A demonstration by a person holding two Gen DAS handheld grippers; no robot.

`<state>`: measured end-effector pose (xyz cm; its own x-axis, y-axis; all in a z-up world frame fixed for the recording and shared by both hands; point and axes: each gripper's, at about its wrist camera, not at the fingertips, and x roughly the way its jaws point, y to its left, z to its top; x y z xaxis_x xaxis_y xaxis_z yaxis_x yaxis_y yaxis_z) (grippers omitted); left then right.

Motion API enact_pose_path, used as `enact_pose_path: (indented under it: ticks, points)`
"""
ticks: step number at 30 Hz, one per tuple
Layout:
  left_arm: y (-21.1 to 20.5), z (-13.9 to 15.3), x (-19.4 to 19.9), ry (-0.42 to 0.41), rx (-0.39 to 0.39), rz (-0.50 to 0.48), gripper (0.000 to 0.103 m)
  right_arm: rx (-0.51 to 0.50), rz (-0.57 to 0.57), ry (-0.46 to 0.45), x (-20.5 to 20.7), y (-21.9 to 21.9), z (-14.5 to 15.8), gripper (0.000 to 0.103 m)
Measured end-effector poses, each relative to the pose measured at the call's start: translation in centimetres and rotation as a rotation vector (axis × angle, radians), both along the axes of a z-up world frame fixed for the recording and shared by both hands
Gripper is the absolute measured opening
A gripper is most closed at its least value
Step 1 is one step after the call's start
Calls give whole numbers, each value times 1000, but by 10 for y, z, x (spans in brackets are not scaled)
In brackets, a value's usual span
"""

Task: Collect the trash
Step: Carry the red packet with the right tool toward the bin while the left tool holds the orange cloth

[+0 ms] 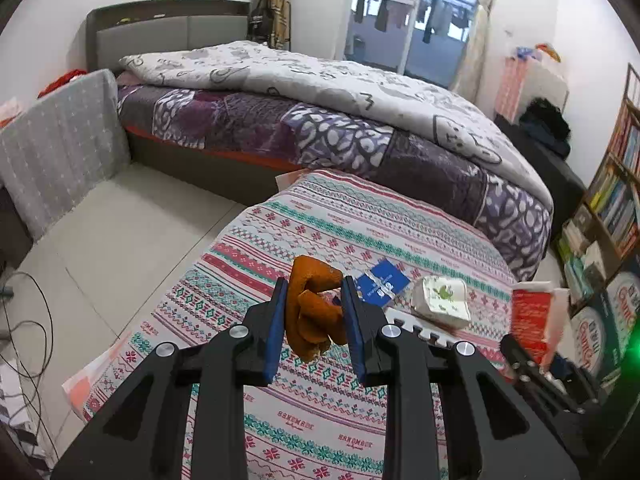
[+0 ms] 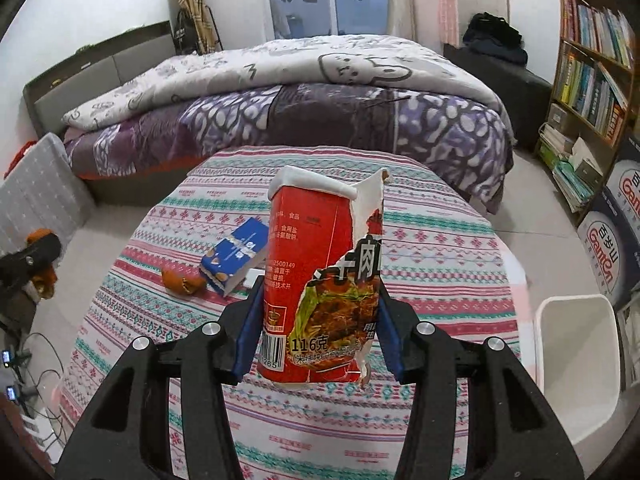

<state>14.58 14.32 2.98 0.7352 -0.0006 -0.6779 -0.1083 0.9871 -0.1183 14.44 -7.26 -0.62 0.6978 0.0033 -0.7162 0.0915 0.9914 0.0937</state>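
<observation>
My left gripper is shut on a curled piece of orange peel, held above the round table's patterned cloth. My right gripper is shut on a crumpled red instant-noodle cup, lifted upright over the cloth. On the table lie a blue box, another piece of orange peel and a white packet with green print. The blue box lies just beyond my left fingertips. The red cup shows at the right edge of the left wrist view.
A white bin stands on the floor right of the table. A bed with a purple and white quilt lies behind the table. Bookshelves and printed cartons line the right wall. Cables trail on the floor at the left.
</observation>
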Motion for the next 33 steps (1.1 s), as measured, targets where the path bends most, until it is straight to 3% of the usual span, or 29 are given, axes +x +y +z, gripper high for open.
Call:
enact_pose_path:
  ticks: [13,33]
  points:
    - [-49,-16,1,12,75,-68,27,19,-53,-25,-17,-42,-13,48]
    - [-112,-23,4,-33,96,-164,27,63,-159,-33,-25,-104,-8,49]
